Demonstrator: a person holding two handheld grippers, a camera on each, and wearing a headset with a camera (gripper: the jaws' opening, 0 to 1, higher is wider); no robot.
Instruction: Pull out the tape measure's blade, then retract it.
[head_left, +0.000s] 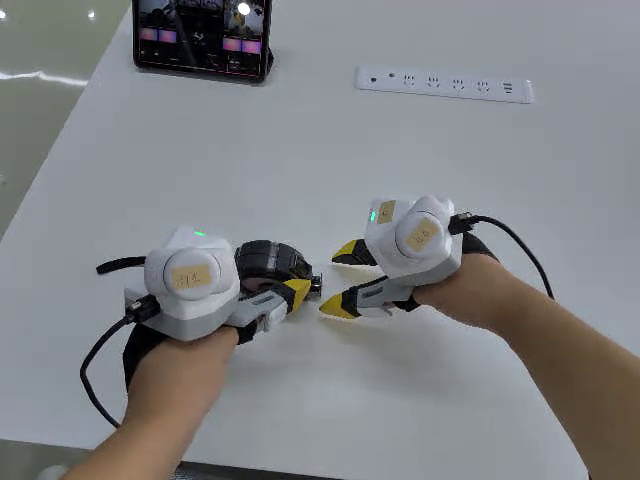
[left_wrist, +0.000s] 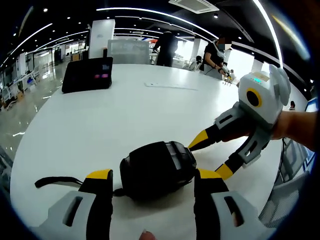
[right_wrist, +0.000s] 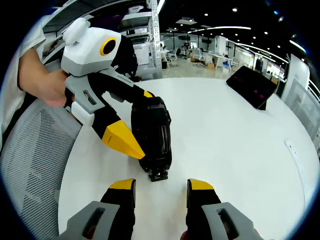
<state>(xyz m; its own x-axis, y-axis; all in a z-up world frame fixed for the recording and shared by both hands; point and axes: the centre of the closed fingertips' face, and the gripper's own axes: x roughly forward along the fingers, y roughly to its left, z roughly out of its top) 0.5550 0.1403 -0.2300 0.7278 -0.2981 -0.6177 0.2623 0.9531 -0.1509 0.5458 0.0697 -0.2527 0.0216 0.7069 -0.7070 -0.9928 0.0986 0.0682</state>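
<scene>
Jaws of the left gripper (left_wrist: 155, 176) press against both sides of the black tape measure (left_wrist: 157, 169), clamping its case (the yellow tips sit flush on its flanks). The case sits on the white table (head_left: 300, 160), its black strap (left_wrist: 55, 182) trailing off to one side. Facing it, the right gripper (right_wrist: 161, 186) stands spread wide with nothing between its jaws. The blade's end hook (right_wrist: 158, 175) sits tight against the mouth of the case, just ahead of that gap, near the tips but apart from them. Farther back on the table lie a white power strip (head_left: 445, 83) and a propped tablet (head_left: 200, 40), well apart from both grippers.
</scene>
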